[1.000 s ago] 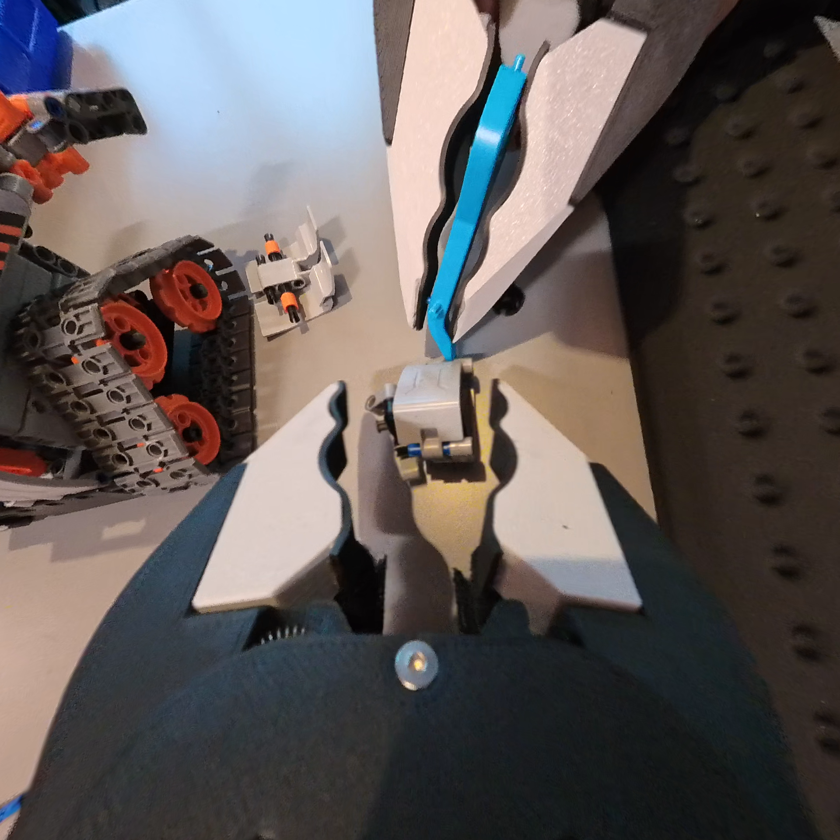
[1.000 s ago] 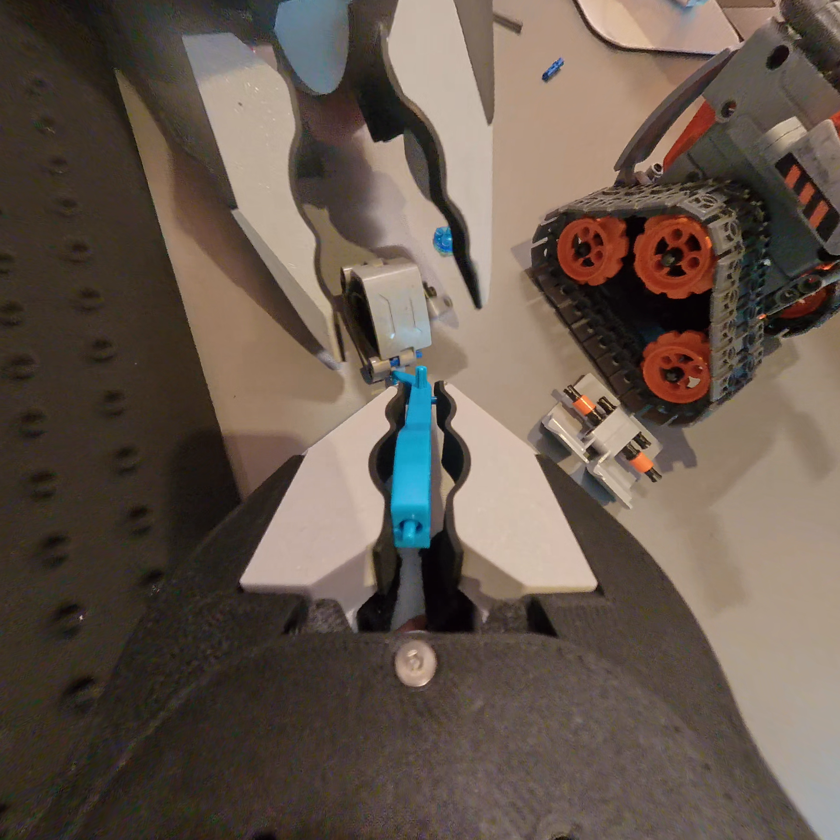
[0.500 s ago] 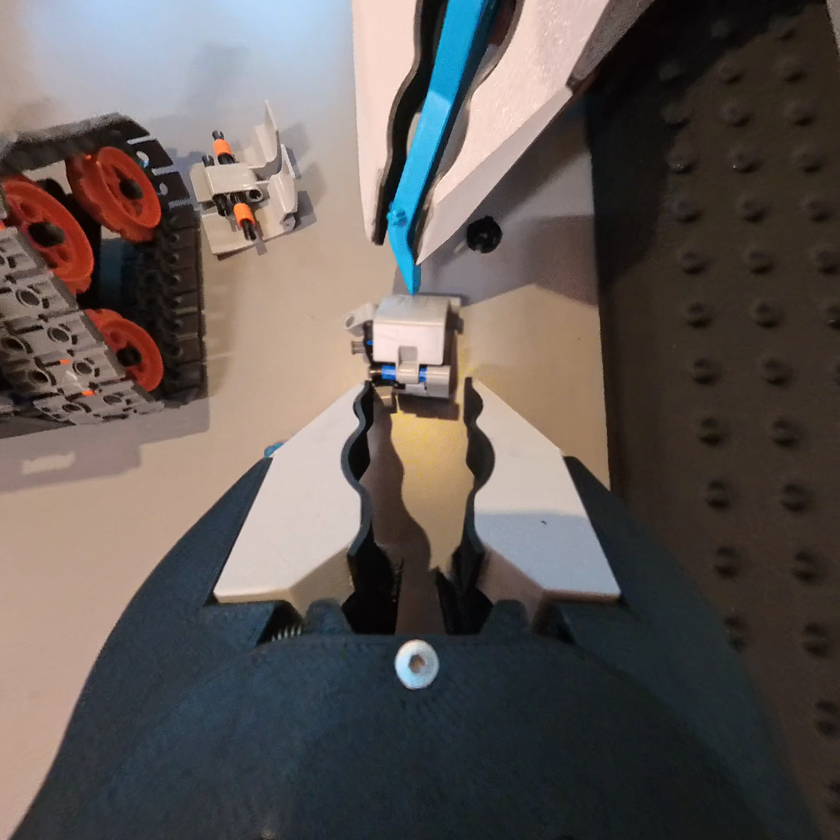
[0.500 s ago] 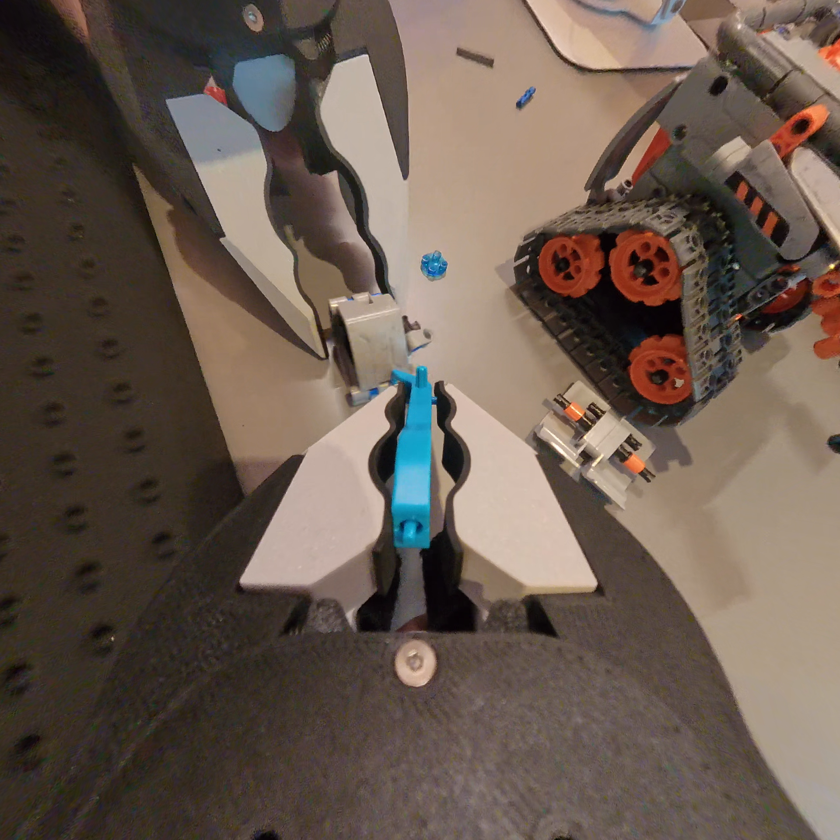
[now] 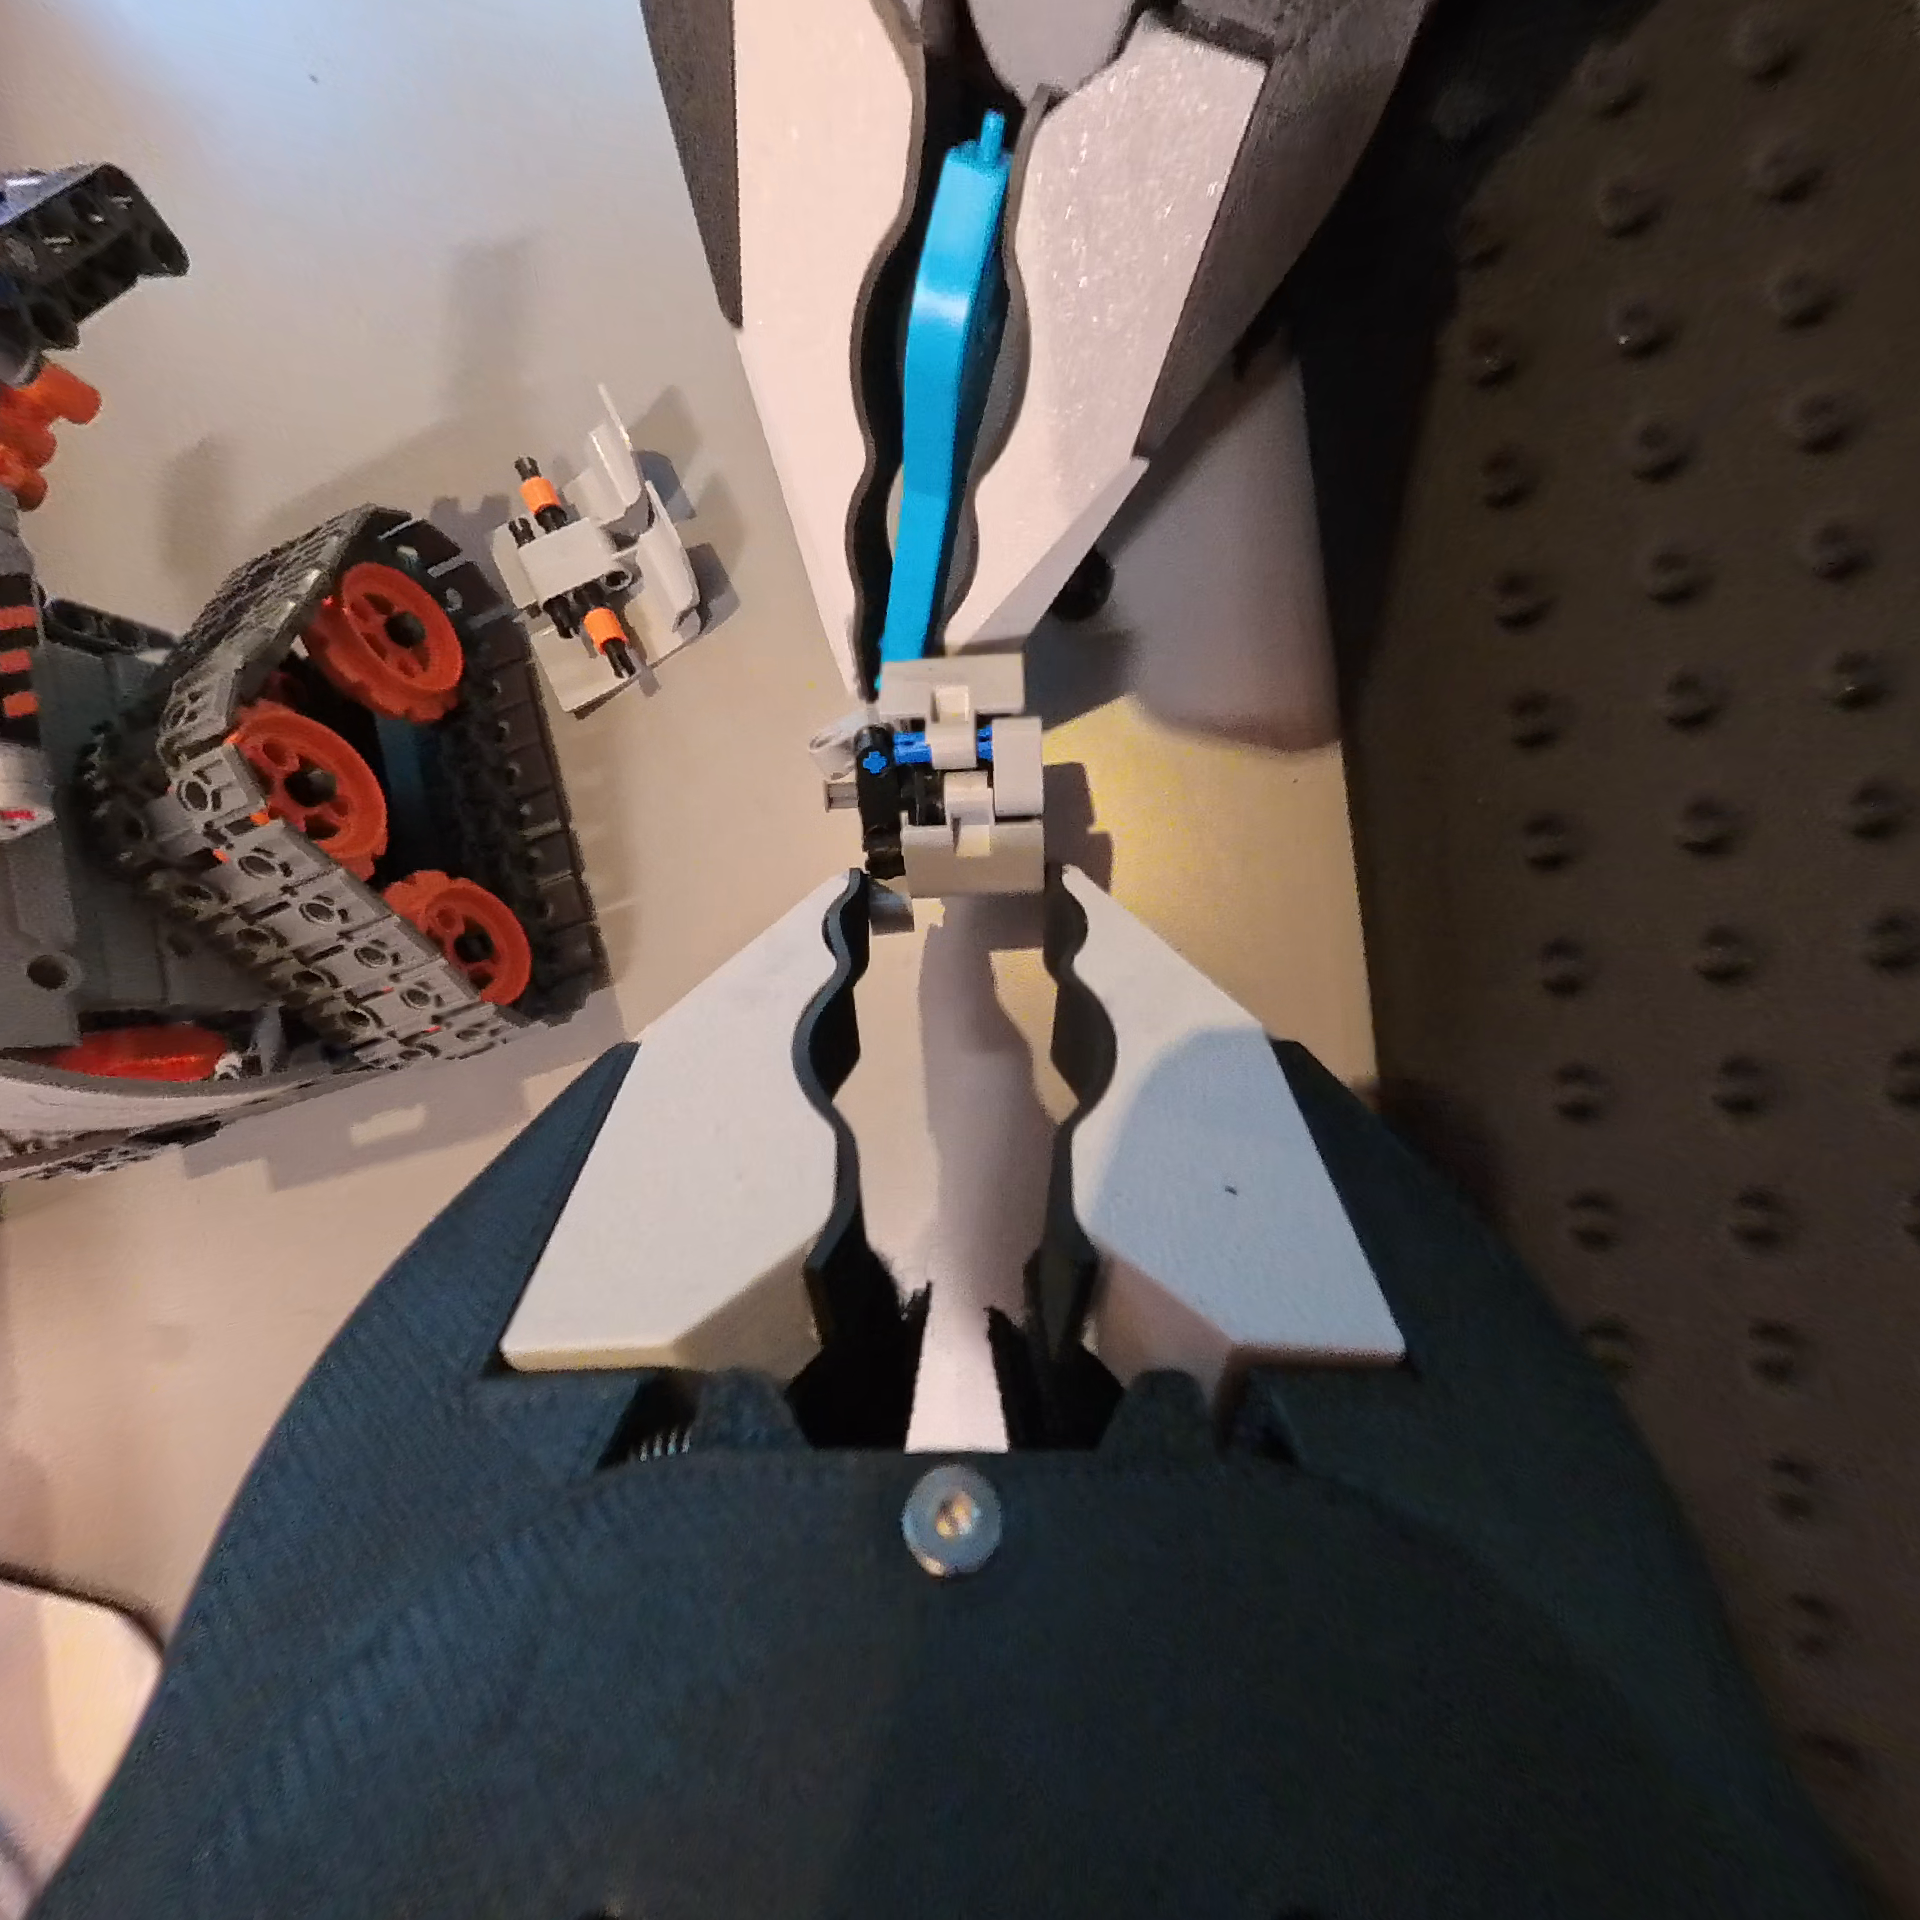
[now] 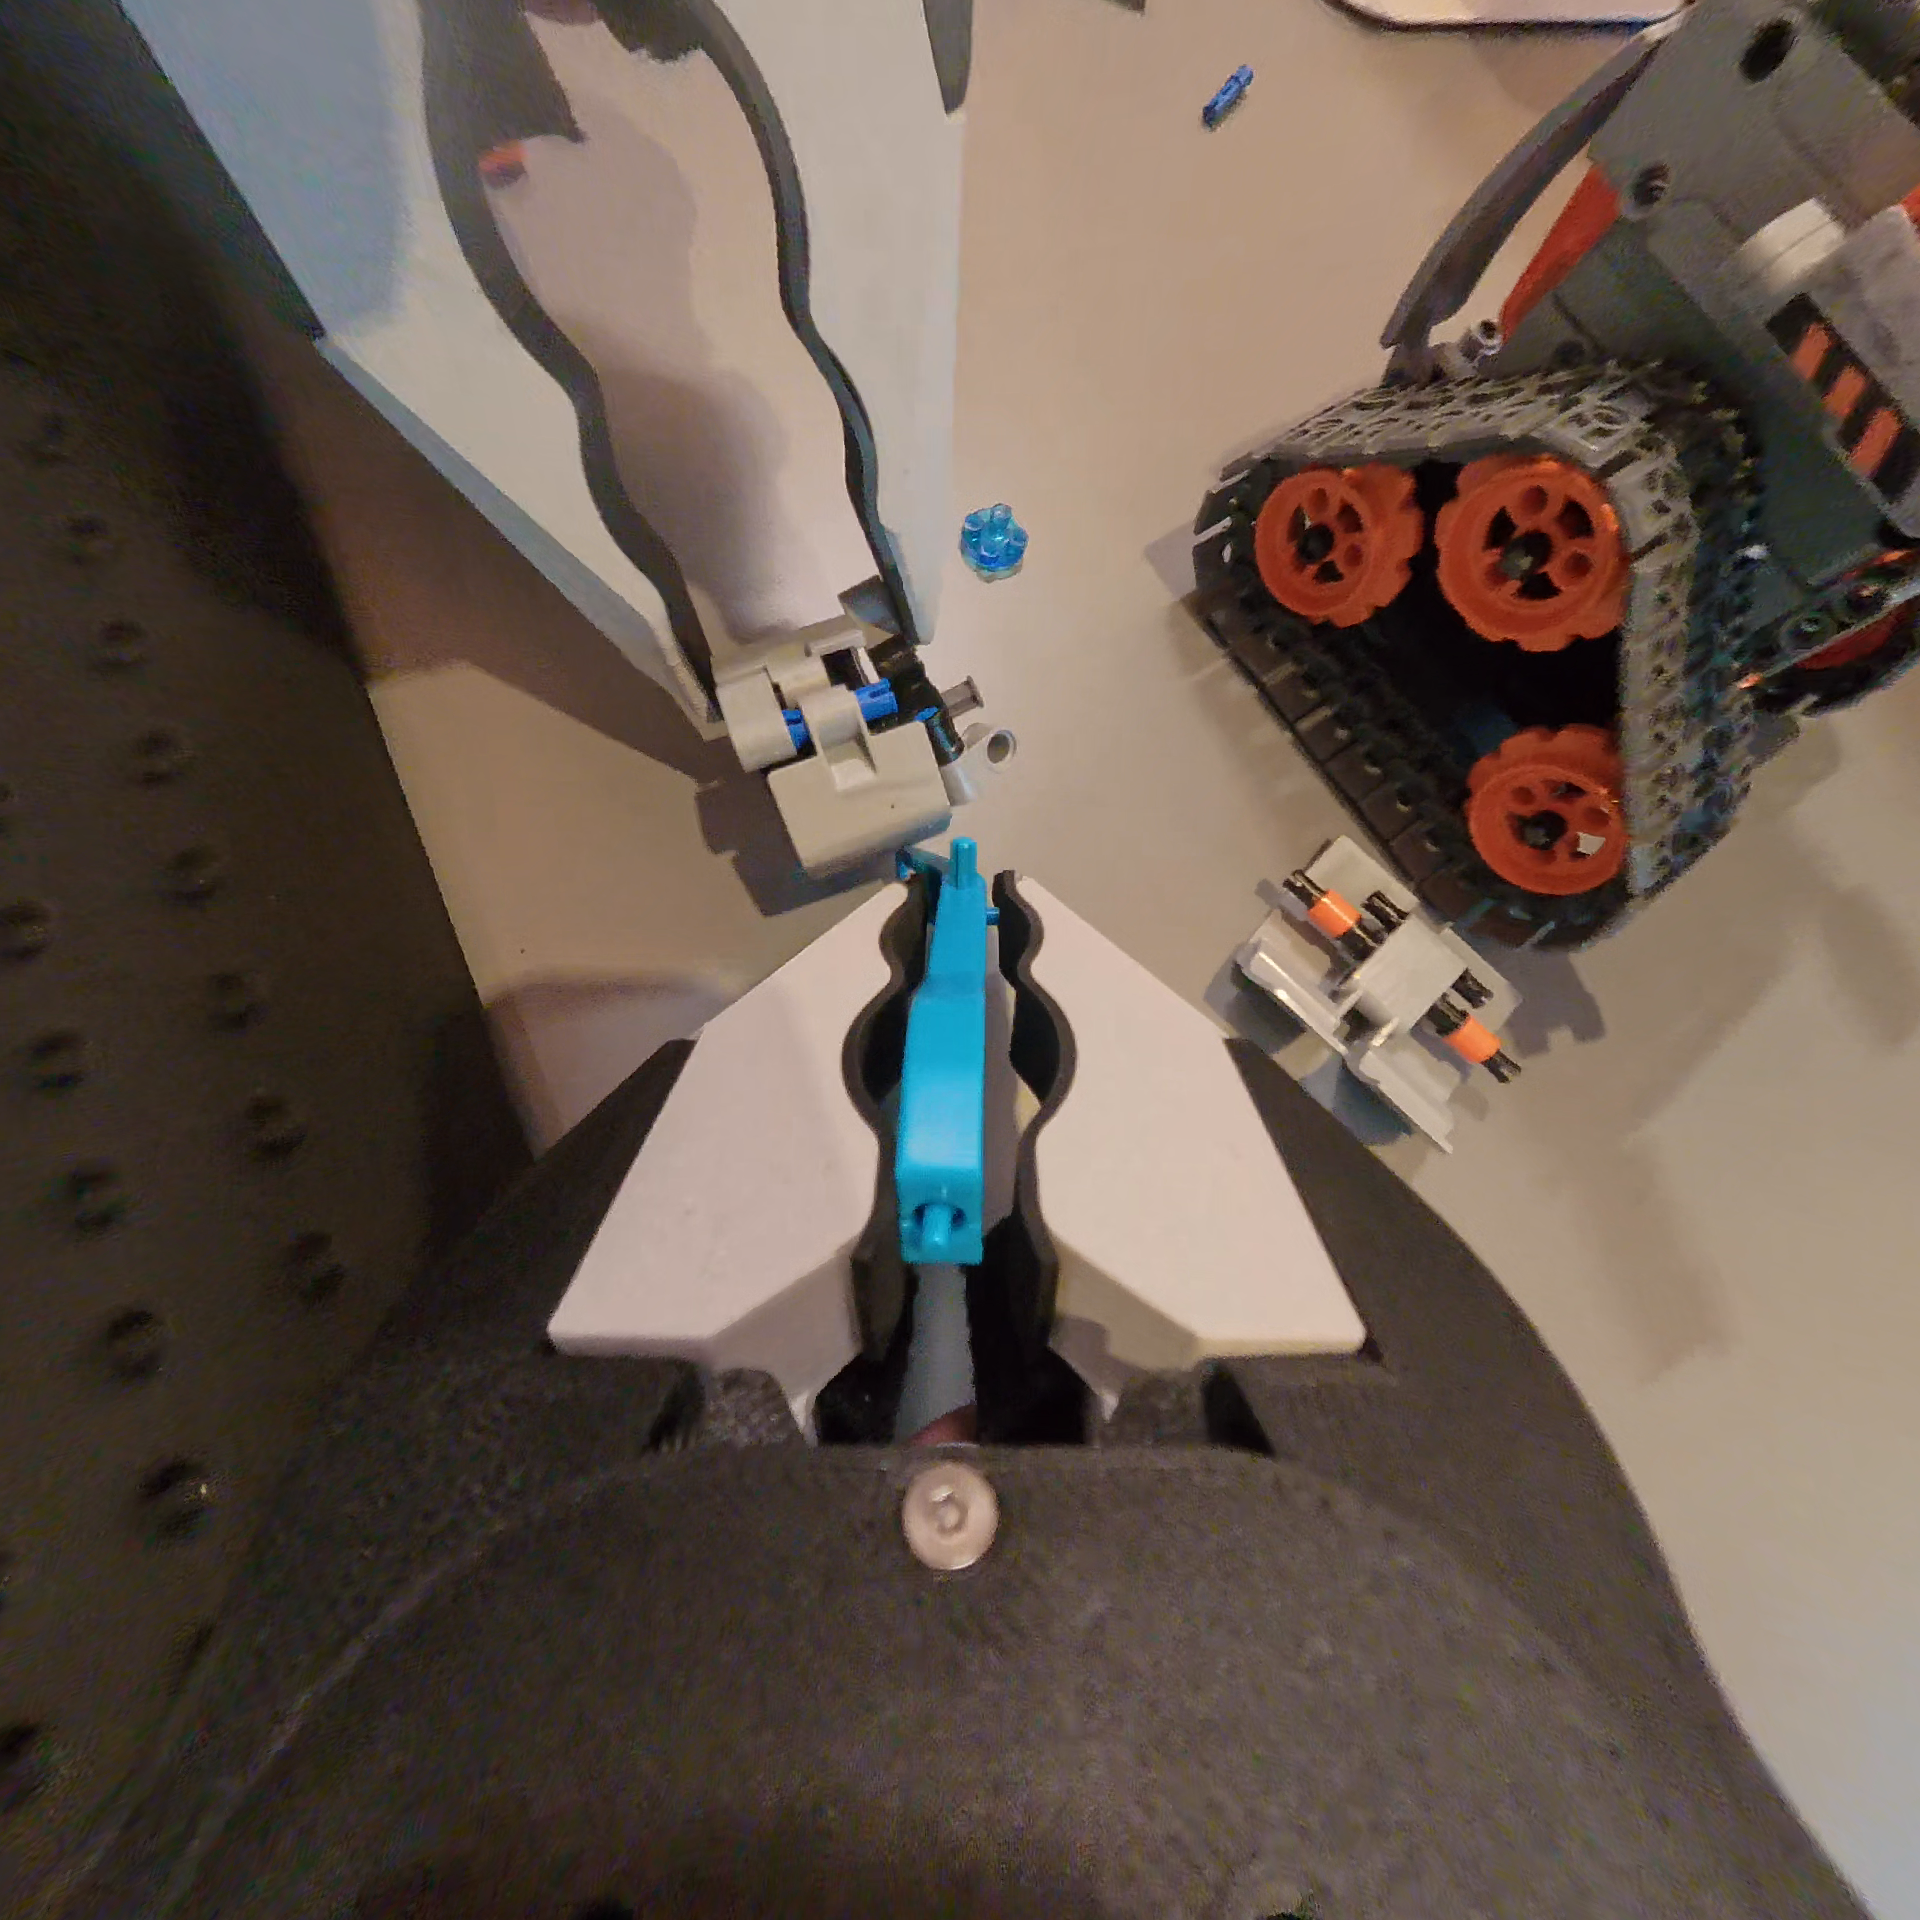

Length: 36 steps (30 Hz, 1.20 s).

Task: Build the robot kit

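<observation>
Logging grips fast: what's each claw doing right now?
Left claw: open, tips at the small grey brick assembly, no clear grip.
Right claw: shut on the flat blue plastic tool.

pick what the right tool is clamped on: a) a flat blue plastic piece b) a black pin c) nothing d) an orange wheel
a: in the right wrist view the right tool is shut on a flat blue plastic piece, whose tip sits at the small grey block assembly; the orange wheels remain on the tracked vehicle off to the side.
</observation>
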Motion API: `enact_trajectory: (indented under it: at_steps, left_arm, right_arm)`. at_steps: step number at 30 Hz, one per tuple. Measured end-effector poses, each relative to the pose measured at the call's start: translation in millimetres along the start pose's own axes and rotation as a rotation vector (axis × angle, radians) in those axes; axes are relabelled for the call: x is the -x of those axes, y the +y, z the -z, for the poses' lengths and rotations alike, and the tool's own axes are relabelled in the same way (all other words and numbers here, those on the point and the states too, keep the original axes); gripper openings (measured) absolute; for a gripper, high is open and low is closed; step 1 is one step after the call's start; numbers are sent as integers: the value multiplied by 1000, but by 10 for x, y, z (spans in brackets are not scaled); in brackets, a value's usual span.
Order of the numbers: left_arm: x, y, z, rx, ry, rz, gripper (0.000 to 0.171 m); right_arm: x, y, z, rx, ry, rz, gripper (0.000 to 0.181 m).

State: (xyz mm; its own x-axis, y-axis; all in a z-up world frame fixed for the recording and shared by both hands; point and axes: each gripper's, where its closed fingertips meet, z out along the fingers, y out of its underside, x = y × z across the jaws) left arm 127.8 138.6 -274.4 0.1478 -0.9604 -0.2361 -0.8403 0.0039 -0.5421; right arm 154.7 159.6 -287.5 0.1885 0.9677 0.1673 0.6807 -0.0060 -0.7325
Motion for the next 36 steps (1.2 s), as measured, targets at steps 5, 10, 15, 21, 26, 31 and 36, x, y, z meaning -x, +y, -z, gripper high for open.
enact_trajectory:
  at_steps: [5,10,15,21,26,31,36]
  left_arm:
    - [118,75,86,132,-28,-59,31]
    - [113,160,68,288,5,-126,31]
    - [149,78,-13,317,21,-150,32]
    - [135,-25,-69,255,49,-127,32]
    - [172,-22,-161,176,30,-77,35]
    - [168,42,-224,121,21,-40,40]
    - [156,16,-270,46,5,0,47]
  right_arm:
    - [-167,-126,258,-102,85,-29,11]
    - [-23,-397,328,-226,19,-5,11]
    - [-23,-317,218,-200,26,-15,11]
    - [-70,-200,209,-162,36,-23,11]
    - [-77,-157,182,-140,26,-39,11]
    - [-72,-93,132,-106,10,-40,11]
    - [-65,-87,122,-103,7,-36,11]
